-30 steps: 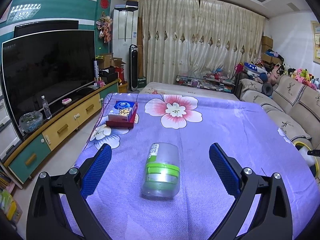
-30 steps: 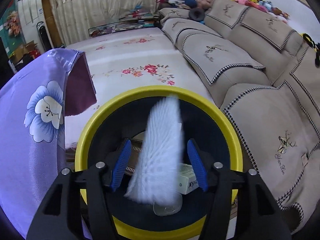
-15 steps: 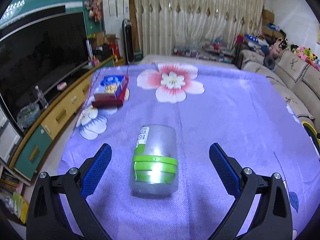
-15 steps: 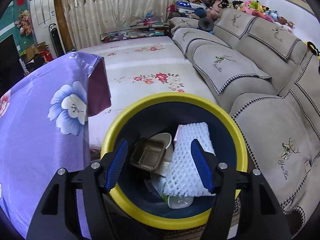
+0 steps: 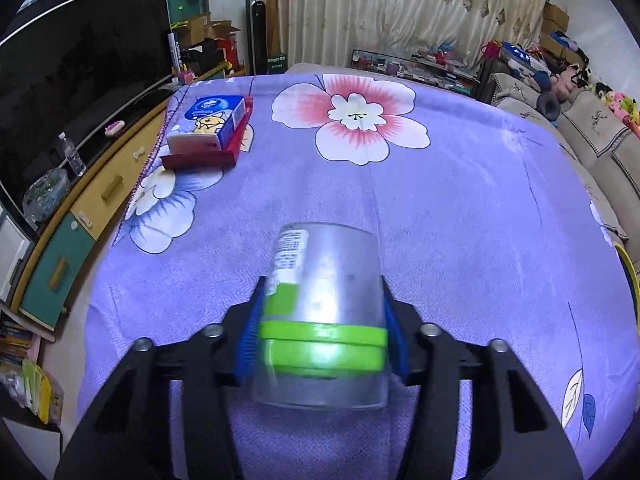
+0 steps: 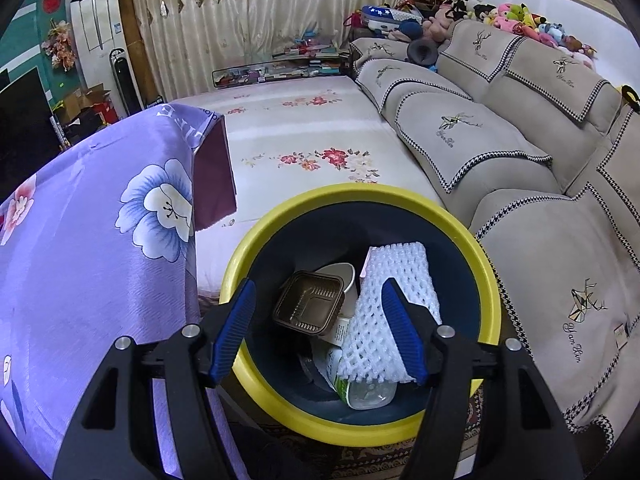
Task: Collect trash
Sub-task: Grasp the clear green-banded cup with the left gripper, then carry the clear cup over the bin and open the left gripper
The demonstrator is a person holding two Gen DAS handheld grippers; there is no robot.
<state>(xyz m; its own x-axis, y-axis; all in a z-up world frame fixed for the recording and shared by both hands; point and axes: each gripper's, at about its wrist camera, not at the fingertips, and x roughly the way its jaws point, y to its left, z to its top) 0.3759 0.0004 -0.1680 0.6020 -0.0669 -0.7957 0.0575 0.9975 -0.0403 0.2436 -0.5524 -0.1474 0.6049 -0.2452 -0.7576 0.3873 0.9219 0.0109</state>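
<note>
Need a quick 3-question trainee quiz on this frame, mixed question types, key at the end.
1. True or false: the left gripper is shut on the clear jar with green bands.
2. The white foam net lies: A) on the purple cloth B) in the yellow-rimmed bin C) on the sofa
3. Fill in: the right gripper is open and holds ____.

Key: 1 true; 2 B; 3 nothing.

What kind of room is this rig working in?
Most likely a home living room: a large TV on a low cabinet, a beige sofa lined with plush toys, and full-length curtains behind a cloth-covered table.
</note>
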